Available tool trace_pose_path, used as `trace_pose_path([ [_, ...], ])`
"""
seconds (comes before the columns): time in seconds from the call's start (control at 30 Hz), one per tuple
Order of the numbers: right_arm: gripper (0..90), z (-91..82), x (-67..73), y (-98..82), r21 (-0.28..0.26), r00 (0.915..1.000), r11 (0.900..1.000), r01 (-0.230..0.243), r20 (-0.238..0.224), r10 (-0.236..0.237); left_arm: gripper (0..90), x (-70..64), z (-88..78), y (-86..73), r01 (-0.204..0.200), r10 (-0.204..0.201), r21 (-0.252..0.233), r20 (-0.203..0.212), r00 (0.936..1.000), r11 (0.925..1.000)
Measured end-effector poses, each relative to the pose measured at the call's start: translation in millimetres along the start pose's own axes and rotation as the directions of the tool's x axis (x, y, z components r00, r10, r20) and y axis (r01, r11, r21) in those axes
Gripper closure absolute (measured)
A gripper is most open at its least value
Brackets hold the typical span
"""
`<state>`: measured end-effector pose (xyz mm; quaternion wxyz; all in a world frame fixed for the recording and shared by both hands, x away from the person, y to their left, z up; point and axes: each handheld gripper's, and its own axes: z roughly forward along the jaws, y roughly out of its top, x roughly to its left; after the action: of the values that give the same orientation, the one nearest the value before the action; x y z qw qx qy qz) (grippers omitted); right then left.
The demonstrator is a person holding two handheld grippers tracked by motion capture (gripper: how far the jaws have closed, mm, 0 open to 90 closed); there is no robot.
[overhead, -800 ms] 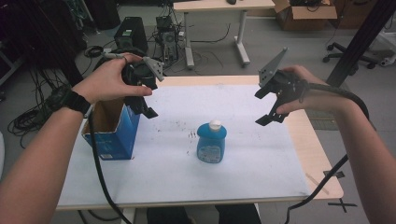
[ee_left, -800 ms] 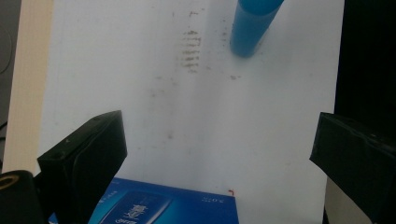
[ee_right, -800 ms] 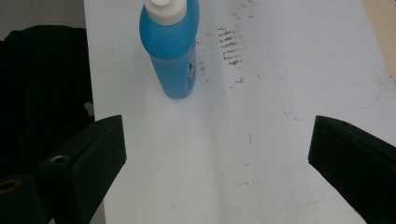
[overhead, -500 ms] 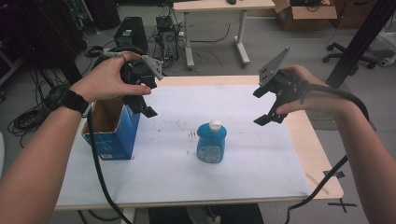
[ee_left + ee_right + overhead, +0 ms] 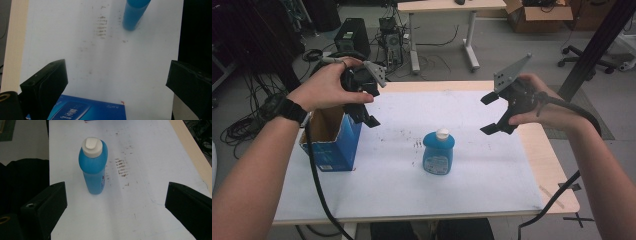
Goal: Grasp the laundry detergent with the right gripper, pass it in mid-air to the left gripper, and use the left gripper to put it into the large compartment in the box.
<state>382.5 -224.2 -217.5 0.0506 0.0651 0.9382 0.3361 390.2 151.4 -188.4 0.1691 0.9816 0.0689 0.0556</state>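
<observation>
A blue bottle [image 5: 438, 154] with a white flip cap stands upright near the middle of the white mat [image 5: 402, 185]. It also appears in the right gripper view, as the bottle [image 5: 93, 167] ahead and left of centre. An open blue carton [image 5: 331, 140] stands at the table's left side. My left gripper [image 5: 364, 119] hovers open just above the carton's right rim, nothing between its jaws. In the left gripper view the left gripper [image 5: 116, 68] looks down past the carton [image 5: 87, 110] toward the bottle's base [image 5: 132, 15]. My right gripper [image 5: 488, 114] is held open in the air right of the bottle, empty.
Dark smudges [image 5: 418, 145] mark the mat left of the bottle. The wooden table edge [image 5: 552, 165] runs along the right. Beyond the table are a computer tower [image 5: 352, 35], tangled cables, another desk [image 5: 447, 7] and an office chair [image 5: 592, 55].
</observation>
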Motion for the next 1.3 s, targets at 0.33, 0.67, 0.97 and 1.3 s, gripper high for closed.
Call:
trace_pose_path([
  [0.33,3.5,11.2,6.4,-9.1,-0.087,0.9999,0.996,-0.009,0.006,0.010,3.8,-1.5,1.8,-1.2,-0.001,0.001,-0.010,0.001,1.0000,0.9999],
  [0.67,3.0,33.4,17.4,-20.1,-0.175,0.9996,0.984,-0.029,-0.005,0.028,3.7,-4.4,5.0,-2.4,0.005,-0.005,-0.008,0.006,1.0000,1.0000],
  [0.97,2.8,54.6,21.1,-30.6,-0.235,0.9977,0.970,-0.067,-0.020,0.064,3.7,-5.2,9.2,-2.6,0.005,-0.005,-0.014,0.003,1.0000,0.9999],
  [1.3,3.3,80.9,25.2,-42.8,-0.301,0.9943,0.948,-0.106,-0.027,0.103,3.7,-5.2,14.1,-4.4,0.004,-0.004,-0.024,0.010,0.9999,0.9997],
])
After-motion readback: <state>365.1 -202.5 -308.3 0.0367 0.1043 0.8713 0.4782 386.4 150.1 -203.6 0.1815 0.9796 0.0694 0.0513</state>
